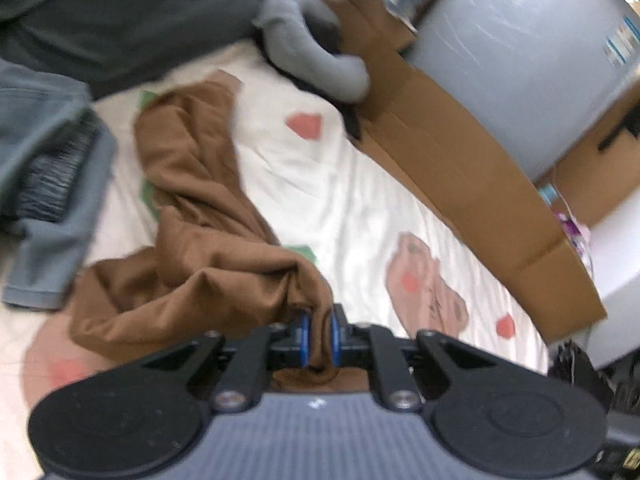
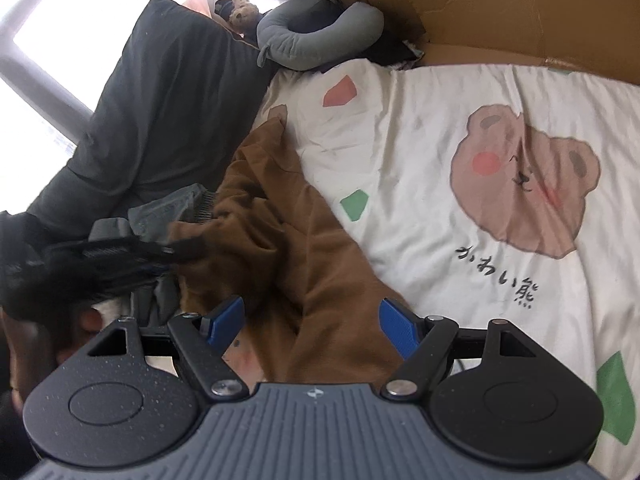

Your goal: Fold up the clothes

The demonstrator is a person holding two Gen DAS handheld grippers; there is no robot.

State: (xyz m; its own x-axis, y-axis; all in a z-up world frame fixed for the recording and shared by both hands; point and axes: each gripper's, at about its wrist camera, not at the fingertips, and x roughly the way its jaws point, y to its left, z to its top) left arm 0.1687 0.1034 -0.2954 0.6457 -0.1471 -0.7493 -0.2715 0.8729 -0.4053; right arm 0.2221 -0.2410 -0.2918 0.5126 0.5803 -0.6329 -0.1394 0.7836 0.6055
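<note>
A brown garment [image 1: 200, 240] lies crumpled on a white bedsheet [image 1: 320, 184] printed with bears. My left gripper [image 1: 320, 338] is shut on a bunched edge of that brown cloth, which fills the gap between its blue pads. In the right wrist view the same brown garment [image 2: 288, 240] runs from the middle down under my right gripper [image 2: 310, 326], which hangs open above it with nothing between its blue pads [image 2: 396, 328]. The left gripper [image 2: 120, 256] shows at the left of that view, blurred, at the garment's edge.
A grey-blue garment [image 1: 52, 168] lies at the left beside a dark grey duvet [image 2: 160, 100]. A grey neck pillow [image 2: 312, 36] and a teddy bear [image 2: 242, 14] sit at the head of the bed. Cardboard [image 1: 460, 168] and a grey bin [image 1: 528, 64] flank the right side.
</note>
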